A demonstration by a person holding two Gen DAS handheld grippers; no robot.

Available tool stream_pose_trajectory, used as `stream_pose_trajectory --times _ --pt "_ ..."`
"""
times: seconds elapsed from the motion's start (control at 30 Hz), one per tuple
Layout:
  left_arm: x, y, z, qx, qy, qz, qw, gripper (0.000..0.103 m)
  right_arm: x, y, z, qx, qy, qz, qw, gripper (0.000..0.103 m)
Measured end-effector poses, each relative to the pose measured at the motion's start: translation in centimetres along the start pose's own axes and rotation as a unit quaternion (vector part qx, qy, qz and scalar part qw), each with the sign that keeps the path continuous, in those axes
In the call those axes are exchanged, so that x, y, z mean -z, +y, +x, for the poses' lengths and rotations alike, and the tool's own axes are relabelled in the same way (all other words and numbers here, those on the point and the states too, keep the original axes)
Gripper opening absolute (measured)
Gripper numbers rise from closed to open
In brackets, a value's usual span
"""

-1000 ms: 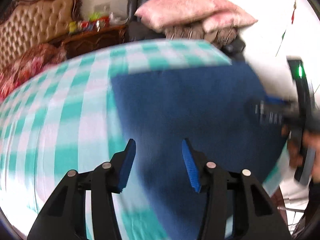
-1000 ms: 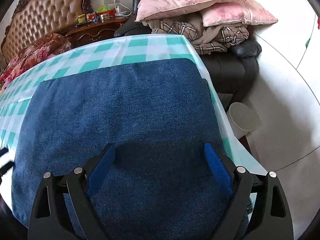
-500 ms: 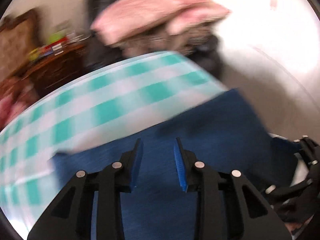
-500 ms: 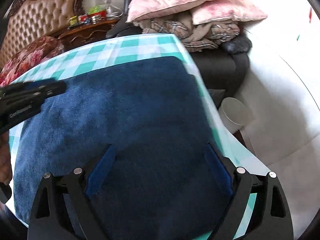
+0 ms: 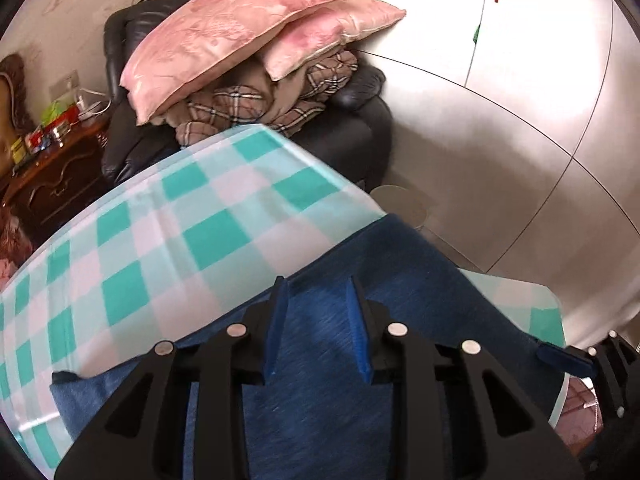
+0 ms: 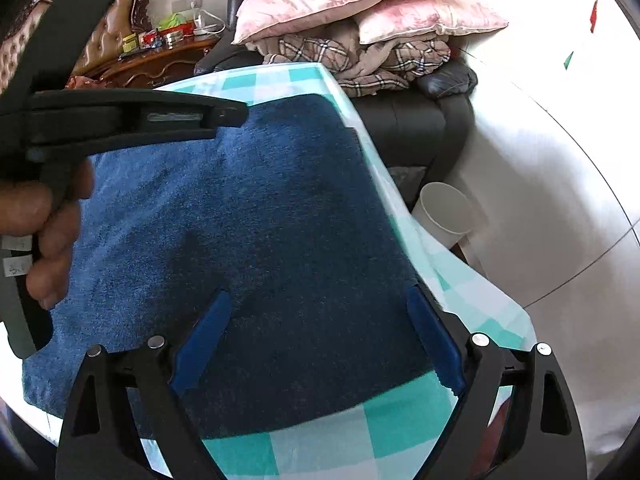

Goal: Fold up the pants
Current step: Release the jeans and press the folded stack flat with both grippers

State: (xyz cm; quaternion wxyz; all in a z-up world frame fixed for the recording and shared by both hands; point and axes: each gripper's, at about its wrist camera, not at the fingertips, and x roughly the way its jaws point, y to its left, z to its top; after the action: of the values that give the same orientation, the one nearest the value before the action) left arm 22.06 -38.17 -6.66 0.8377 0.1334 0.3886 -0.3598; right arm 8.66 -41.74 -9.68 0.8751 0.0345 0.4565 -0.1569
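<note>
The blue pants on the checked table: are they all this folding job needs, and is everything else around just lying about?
Part of the job:
- blue pants, lying flat on the table
- checked table, the folding surface
- left gripper, nothing between its pads
- right gripper, open above the pants

Just lying about:
- pink pillows
- plaid blanket
- black armchair
- white bucket
</note>
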Motion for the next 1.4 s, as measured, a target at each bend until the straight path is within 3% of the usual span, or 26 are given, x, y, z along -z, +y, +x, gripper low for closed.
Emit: stream_pose_trajectory --times 0.17,0.2,0.33,0.47,0.6,0.7,0.8,1.07,1.27,1.4 --pt "-0.8 -0.8 2.6 -0.02 0.013 0.001 0.9997 0.035 0.5 -1.2 0.1 0.021 0.015 0.018 1.0 0.085" --pt "-0.9 -0.6 2.7 -0.024 0.015 -0.006 0.9996 0.041 0.7 -1.5 0.3 0.021 0.02 0.022 0.999 0.085" --pt "-0.9 -0.1 0.9 -0.026 0.002 -0.031 0.9992 0.042 1.1 -1.9 0.2 0.022 0.022 0.024 0.999 0.085" --pt "0.9 0.1 -2.2 -0.029 -0.01 -0.048 0.9984 0.042 1.4 -1.9 -0.1 0.024 0.022 0.023 0.999 0.085" --pt "4.0 0.2 -2.5 -0.024 0.032 -0.057 0.9975 0.043 1.7 -1.8 -0.3 0.026 0.023 0.022 0.999 0.085" --pt "6.7 -0.2 -2.3 -0.047 0.063 -0.043 0.996 0.046 2.1 -1.8 -0.8 0.026 0.022 0.025 0.999 0.085" --pt "8.3 -0.6 -3.3 -0.051 0.06 -0.045 0.9959 0.054 2.3 -1.9 -1.3 0.029 0.019 0.024 0.999 0.085" --pt "11.3 -2.1 -7.2 -0.066 0.044 -0.038 0.9961 0.061 2.8 -2.0 -2.6 0.033 0.012 0.028 0.999 0.085" --pt "12.5 -2.4 -11.2 -0.065 0.025 -0.058 0.9959 0.078 3.3 -1.8 -4.6 0.03 -0.002 0.031 0.999 0.085" --pt "13.2 -2.1 -13.9 -0.078 0.018 -0.08 0.9936 0.095 3.5 -1.5 -6.3 0.024 -0.015 0.031 0.999 0.085"
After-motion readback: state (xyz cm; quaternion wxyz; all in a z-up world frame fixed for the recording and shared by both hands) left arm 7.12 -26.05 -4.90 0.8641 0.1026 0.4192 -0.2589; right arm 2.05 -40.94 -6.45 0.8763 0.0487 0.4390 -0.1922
